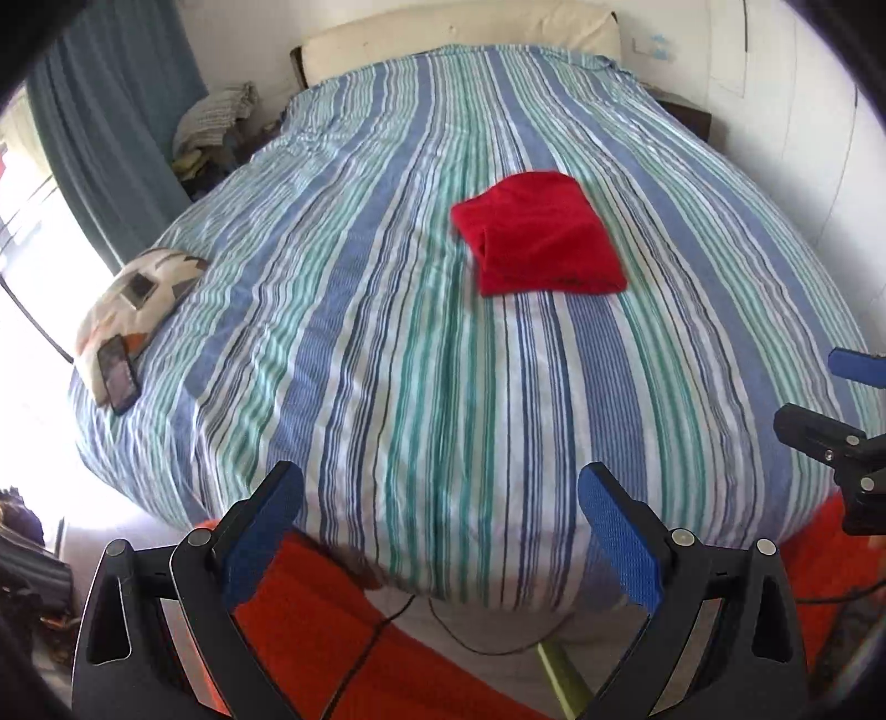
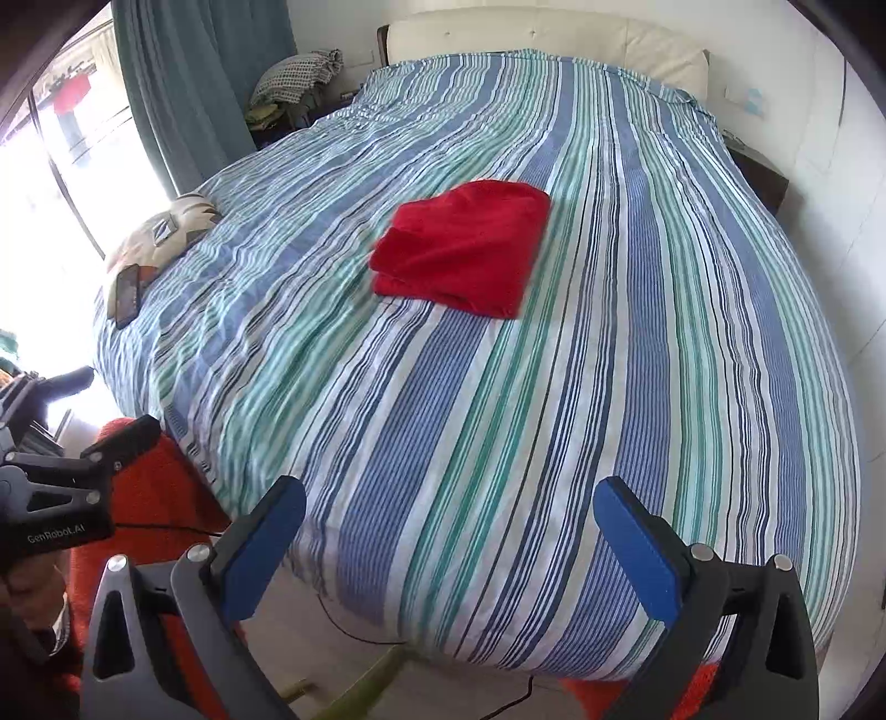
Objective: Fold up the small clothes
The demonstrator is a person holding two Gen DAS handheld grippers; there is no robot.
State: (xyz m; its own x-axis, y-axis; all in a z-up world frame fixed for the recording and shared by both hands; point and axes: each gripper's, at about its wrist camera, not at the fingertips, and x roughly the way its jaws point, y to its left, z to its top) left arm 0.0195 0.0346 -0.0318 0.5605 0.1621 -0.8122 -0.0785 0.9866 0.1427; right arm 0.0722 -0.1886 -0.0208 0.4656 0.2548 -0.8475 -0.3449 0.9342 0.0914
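Two tongs in view, one per hand. Left tongs (image 1: 440, 545): both blue-padded fingers (image 1: 620, 540) spread wide, nothing between them, held over the foot edge of the bed (image 1: 387, 332). Right tongs (image 2: 448, 559): fingers likewise spread wide and empty, also over the foot edge; in the left wrist view they show at the right margin, and in the right wrist view the left tongs show at the left margin, so the two stand side by side and apart. One red garment (image 1: 540, 235), folded into a compact, roughly square bundle, lies flat on the striped cover near the middle of the bed, well ahead of both tongs and touching neither. From the left tongs it sits ahead and slightly right; from the right tongs, ahead and slightly left. One patterned cushion (image 1: 138, 299) at the left edge of the bed, with one phone (image 1: 118, 381) lying on its near end. One cream headboard (image 1: 459, 36) at the far end. One blue-green curtain (image 1: 111, 111) by the window on the left; one pile of cloth (image 1: 219, 119) beside it. Orange rug (image 1: 310, 615) and one dark cable (image 1: 382, 626) on the floor below the tongs.
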